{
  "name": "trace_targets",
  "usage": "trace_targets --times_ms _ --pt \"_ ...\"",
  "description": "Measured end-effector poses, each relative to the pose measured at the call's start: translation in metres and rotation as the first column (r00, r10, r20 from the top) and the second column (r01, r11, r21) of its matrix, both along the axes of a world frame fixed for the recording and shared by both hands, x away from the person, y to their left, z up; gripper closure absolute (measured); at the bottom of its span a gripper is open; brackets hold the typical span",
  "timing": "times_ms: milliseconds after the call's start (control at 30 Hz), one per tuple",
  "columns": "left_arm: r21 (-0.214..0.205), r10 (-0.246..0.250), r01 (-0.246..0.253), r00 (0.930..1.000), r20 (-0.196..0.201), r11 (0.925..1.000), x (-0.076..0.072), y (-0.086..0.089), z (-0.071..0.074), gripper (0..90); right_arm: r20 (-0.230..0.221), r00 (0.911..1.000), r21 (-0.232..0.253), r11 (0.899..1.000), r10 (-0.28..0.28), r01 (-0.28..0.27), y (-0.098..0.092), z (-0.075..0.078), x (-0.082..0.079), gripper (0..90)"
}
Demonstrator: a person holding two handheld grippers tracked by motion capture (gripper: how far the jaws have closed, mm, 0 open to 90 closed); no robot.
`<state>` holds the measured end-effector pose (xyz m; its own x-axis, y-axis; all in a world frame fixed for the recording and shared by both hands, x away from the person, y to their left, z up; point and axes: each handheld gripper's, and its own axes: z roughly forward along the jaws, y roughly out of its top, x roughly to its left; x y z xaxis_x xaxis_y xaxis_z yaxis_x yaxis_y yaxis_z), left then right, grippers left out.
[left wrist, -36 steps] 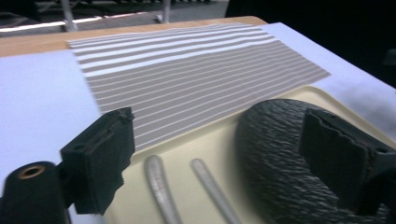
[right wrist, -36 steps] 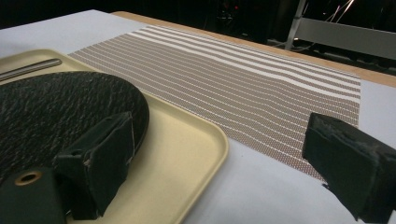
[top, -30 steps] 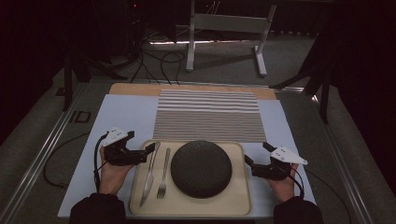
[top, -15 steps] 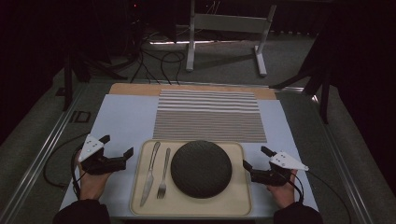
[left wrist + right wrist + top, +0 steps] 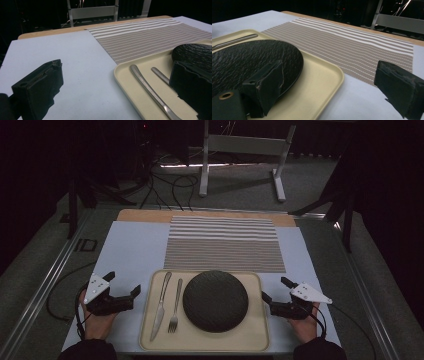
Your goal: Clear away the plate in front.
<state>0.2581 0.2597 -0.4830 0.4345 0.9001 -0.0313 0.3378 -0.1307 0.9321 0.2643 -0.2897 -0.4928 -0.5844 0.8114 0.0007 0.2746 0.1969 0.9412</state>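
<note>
Overhead: fork [image 5: 174,305] whole | left gripper [image 5: 123,289] view: handle only | both grippers gape, empty

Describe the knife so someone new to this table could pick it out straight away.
On the near half of the table lies a cream tray with a dark round plate on it. Left of the plate lie two silver pieces side by side. The knife is the outer one, nearest the tray's left rim, longer than the fork and ending in a plain blade, not tines.

Tray [image 5: 252,340]: cream. Plate [image 5: 215,301]: black, textured. Placemat [image 5: 223,245]: brown-and-white stripes. Knife [image 5: 160,306] and fork [image 5: 175,306]: silver.
</note>
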Motion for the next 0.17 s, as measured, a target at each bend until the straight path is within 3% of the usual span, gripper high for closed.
trace_targets --times_ms 167 --pt "-0.019 0.009 -0.009 0.9999 0.004 0.9998 0.0001 0.0017 -0.0008 0.0 -0.012 0.9999 -0.016 1.0 0.007 -0.007 0.0018 -0.0011 -0.0001 8.7"
